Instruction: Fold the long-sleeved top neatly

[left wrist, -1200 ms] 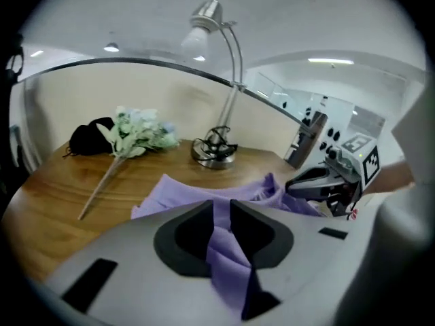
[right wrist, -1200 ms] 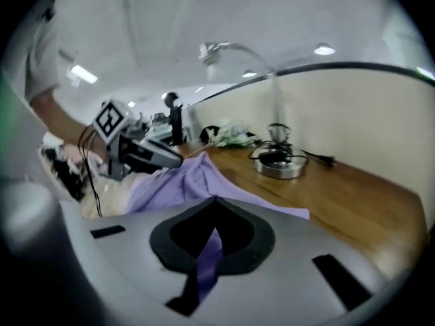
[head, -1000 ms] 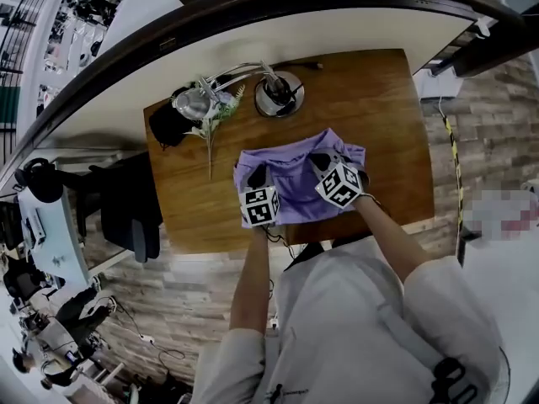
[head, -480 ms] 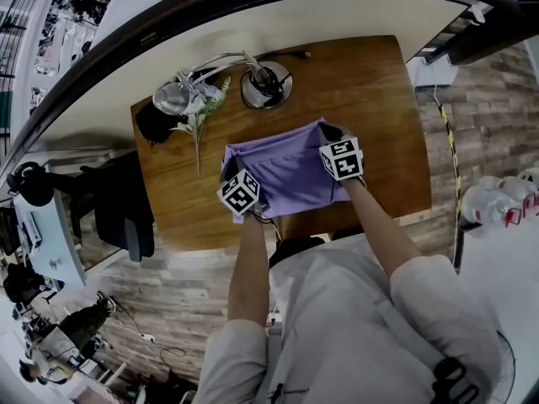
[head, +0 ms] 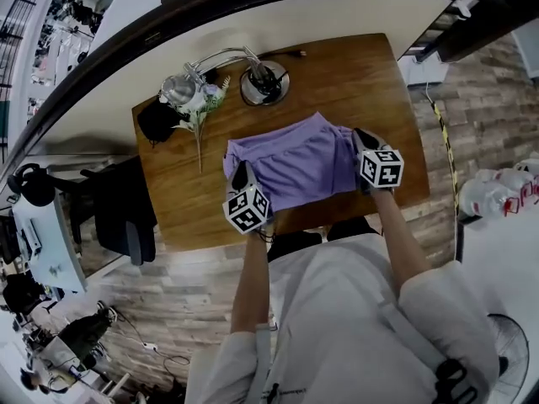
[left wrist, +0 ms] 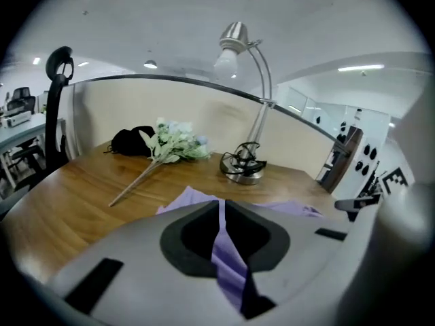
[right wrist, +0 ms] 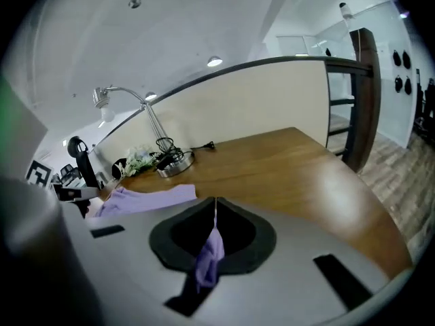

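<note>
**A:** Head view, nearest things first: what is at the lower edge of the desk (head: 379, 74)?

**B:** Two forearms reach up from the bottom of the frame, each ending in a marker cube. The left tongs (head: 241, 178) sit at the lower left corner of the long-sleeved top (head: 295, 160). The right tongs (head: 362, 141) sit at its right end, right of centre in the frame.

**A:** Are they gripping it?

**B:** Both are. In the left gripper view, a strip of purple cloth runs through the narrow slit between the pads. Those jaws have just been closing and now pinch the fabric. In the right gripper view, the jaws are pressed almost together, with a small bunch of the same purple cloth caught between them.

**A:** Where does the top lie?

**B:** It lies in the middle of the desk as a wide purple shape, spread from one pair of tongs to the other. Its right end is gathered toward the right tongs.

**A:** And farther back?

**B:** A flower sprig (head: 205, 108) lies to the upper left of the top, with its stem running down the frame. A black bundle (head: 157, 123) sits just left of the blossoms. A desk lamp (head: 263, 87) stands above the top on a round base, its neck bent left over the flowers. Behind it all runs a pale partition (head: 337, 19) with a dark rim.
</note>
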The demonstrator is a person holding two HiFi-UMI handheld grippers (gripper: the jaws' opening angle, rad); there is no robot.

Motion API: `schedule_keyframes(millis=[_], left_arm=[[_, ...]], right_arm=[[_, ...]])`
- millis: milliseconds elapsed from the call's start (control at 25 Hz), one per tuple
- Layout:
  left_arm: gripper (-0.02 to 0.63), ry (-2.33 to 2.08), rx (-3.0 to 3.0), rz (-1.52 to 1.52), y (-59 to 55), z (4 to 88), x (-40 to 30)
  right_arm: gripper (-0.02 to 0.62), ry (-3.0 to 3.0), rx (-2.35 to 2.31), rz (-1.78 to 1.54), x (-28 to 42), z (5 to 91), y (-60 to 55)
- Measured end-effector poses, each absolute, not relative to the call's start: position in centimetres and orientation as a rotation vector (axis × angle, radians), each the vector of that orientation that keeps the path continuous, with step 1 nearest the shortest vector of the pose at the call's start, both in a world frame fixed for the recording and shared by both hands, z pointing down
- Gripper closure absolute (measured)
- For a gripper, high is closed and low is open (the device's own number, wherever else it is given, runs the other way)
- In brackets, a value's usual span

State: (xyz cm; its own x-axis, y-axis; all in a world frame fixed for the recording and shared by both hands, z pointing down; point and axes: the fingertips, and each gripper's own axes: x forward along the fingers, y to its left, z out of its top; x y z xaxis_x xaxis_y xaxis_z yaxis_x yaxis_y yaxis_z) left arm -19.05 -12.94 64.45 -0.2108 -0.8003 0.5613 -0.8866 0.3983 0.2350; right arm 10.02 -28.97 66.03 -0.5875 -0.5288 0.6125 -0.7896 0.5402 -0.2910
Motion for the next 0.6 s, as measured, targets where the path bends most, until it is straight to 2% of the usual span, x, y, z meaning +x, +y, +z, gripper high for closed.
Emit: schedule_keyframes(millis=[160,440,520,600], left_arm=[[0.563,-1.920,1.530,0.189,-13.6,65.2,-13.5],[0.569,-1.832,1.546,0.259,-14.4,68.1,-8.9],[0.571,-1.833,1.522,0.297,-14.4,69.2,-8.8],[0.571,-1.821,1.488,0.320,-14.4,70.5,-8.7]], right_arm=[[0.523,-2.284,1.068,0.949,12.3,67.6,-25.1],[0.349,-2.249,1.007,1.123,11.3,69.5,-22.2],[0.322,-2.228,0.986,1.125,11.0,70.2,-21.9],[0.337,-2.218,0.952,1.084,10.6,70.8,-21.5]])
